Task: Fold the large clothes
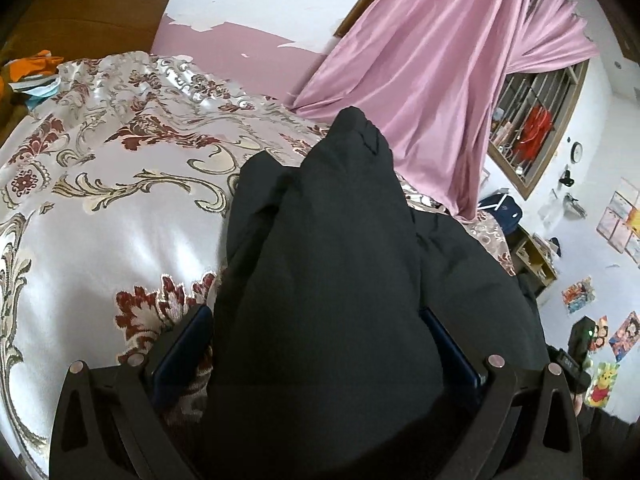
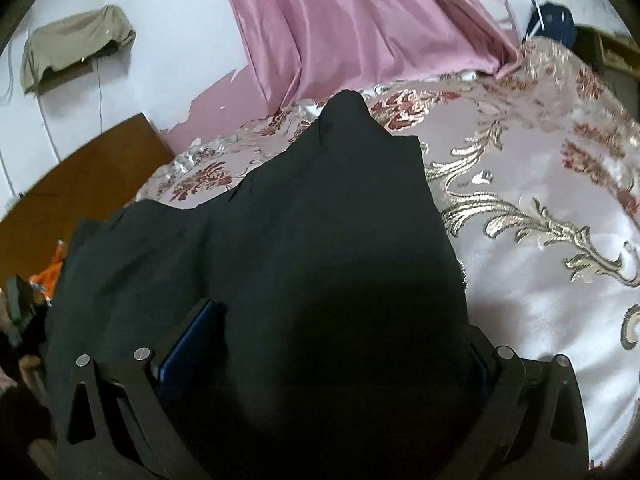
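A large black garment [image 1: 332, 240] is bunched between the fingers of my left gripper [image 1: 320, 344] and rises in a peak over the bed. The blue pads [image 1: 188, 344] press on its sides. In the right wrist view the same black garment [image 2: 320, 248] fills the space between the fingers of my right gripper [image 2: 320, 352] and drapes to the left. Both grippers are shut on the cloth and hold it above the floral bedspread [image 1: 100, 200], which also shows in the right wrist view [image 2: 540, 220]. The fingertips are hidden by the cloth.
A pink curtain [image 1: 432, 72] hangs behind the bed, touching its far edge. A wooden headboard [image 1: 80, 4] and orange clothes [image 1: 36, 66] are at the left. A barred window [image 1: 532, 128], shelves and wall posters [image 1: 600, 340] are at the right.
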Action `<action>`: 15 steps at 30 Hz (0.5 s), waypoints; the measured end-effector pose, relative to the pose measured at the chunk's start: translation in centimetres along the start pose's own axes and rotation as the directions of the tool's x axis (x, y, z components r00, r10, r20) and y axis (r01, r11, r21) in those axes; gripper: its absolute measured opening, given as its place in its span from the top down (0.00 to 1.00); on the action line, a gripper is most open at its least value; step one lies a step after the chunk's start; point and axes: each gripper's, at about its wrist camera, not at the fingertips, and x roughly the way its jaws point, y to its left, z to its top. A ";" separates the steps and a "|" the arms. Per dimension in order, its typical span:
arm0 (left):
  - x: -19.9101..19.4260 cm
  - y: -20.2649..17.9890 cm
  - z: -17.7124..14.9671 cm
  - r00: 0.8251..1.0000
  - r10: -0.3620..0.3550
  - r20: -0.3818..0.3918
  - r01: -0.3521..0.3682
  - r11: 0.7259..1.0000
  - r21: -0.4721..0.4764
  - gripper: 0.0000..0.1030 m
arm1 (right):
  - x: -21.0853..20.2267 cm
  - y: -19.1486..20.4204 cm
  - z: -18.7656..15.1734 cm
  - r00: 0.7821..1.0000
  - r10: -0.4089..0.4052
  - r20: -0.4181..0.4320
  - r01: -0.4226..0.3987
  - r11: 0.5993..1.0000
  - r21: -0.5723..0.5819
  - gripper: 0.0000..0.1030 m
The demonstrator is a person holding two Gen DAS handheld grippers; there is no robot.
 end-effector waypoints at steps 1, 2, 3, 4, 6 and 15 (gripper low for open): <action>0.0 0.1 0.0 1.000 -0.003 0.001 0.003 1.000 0.000 0.00 | 0.0 -0.1 0.2 1.000 0.004 -0.008 -0.004 1.000 0.003 0.01; 0.1 0.2 0.0 1.000 -0.010 0.001 0.010 1.000 -0.005 0.00 | 0.1 -0.1 0.2 1.000 0.004 -0.015 -0.004 1.000 0.003 0.01; 0.1 0.3 0.1 1.000 -0.017 0.001 0.017 1.000 -0.009 0.00 | 0.2 -0.1 0.3 1.000 0.005 -0.026 -0.005 1.000 0.005 0.01; 0.1 0.4 0.1 1.000 -0.022 0.002 0.023 1.000 -0.012 0.00 | 0.3 -0.1 0.4 0.999 0.005 -0.033 -0.005 1.000 0.007 0.01; 0.0 0.5 0.1 0.999 -0.031 0.009 0.031 0.999 -0.015 0.00 | 0.4 0.1 0.3 0.999 -0.001 -0.032 0.001 1.000 0.006 0.01; -0.2 1.0 0.0 0.996 -0.089 0.022 0.089 0.996 -0.016 0.00 | 0.4 0.9 -0.4 0.998 -0.058 0.002 0.058 0.998 -0.017 0.01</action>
